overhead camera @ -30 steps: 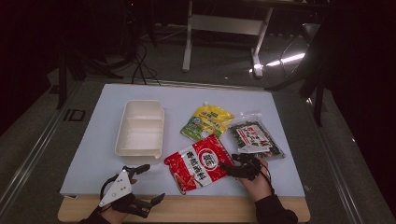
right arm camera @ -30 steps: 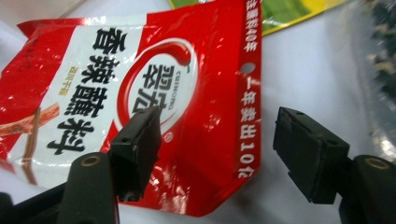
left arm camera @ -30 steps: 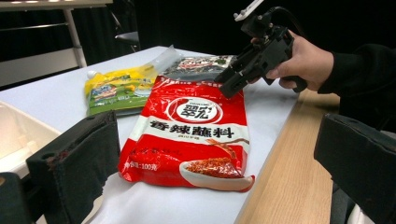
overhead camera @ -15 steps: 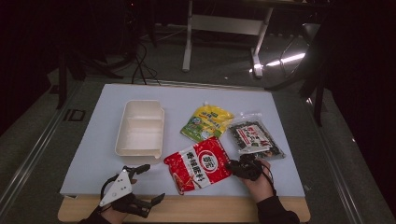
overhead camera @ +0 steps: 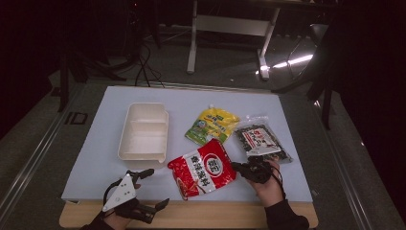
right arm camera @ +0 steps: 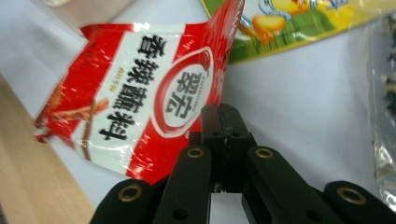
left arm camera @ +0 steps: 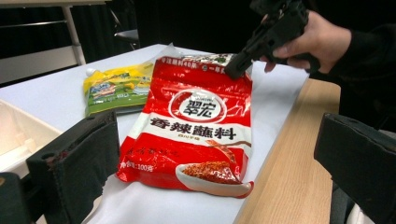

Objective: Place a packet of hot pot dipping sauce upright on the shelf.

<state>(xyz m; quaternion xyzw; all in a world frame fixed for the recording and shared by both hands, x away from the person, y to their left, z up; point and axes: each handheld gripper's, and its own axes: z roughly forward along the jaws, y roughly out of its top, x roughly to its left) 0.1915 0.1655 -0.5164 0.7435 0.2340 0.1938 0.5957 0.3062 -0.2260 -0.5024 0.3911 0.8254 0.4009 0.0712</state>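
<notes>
Right gripper view is showing the red seasoning packet with its edge caught between the two black jaws of the right gripper, which have just been closing and are now pressing together on the packet's right edge. High view is placing that packet at the near middle of the table, its right side lifting slightly under the right gripper. Left gripper is hovering at the near left edge, jaws standing wide apart and holding nothing. Three packets are lying on the table: the red one, one yellow-green pouch just beyond it, and one clear bag of dark contents to the right. One white two-compartment tray is sitting to the left.
</notes>
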